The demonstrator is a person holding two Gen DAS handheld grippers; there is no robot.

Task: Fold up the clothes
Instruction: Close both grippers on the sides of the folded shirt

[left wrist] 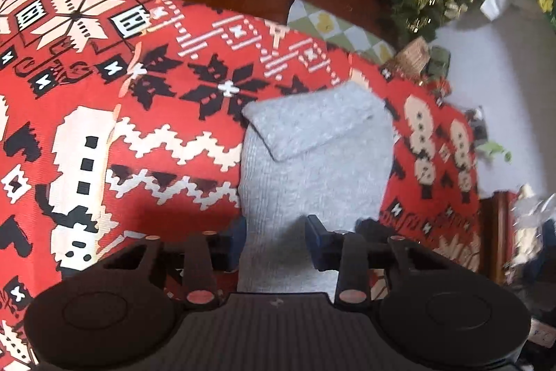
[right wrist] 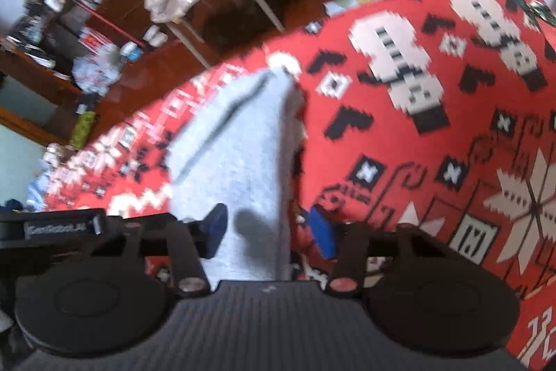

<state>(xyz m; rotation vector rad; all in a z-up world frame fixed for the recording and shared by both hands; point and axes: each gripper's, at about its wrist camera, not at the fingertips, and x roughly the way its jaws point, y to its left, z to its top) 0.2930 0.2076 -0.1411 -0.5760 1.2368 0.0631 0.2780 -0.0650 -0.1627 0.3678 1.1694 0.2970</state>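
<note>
Both grippers, left gripper (left wrist: 276, 232) and right gripper (right wrist: 271, 226), fingers spread, grasping nothing, straddle grey knit garment (left wrist: 312, 162) on red patterned cloth (left wrist: 139, 127). Risk: folded flap near garment's far end slips open; clamping may snag cloth beneath.

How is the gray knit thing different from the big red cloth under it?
The gray knit garment is plain, one pale color; the red cloth is covered in black and white patterns. The garment is small and folded, with a flap turned over its far end; the cloth is far bigger and spread out flat. The garment lies on top, the cloth underneath. Both are soft fabric.
</note>
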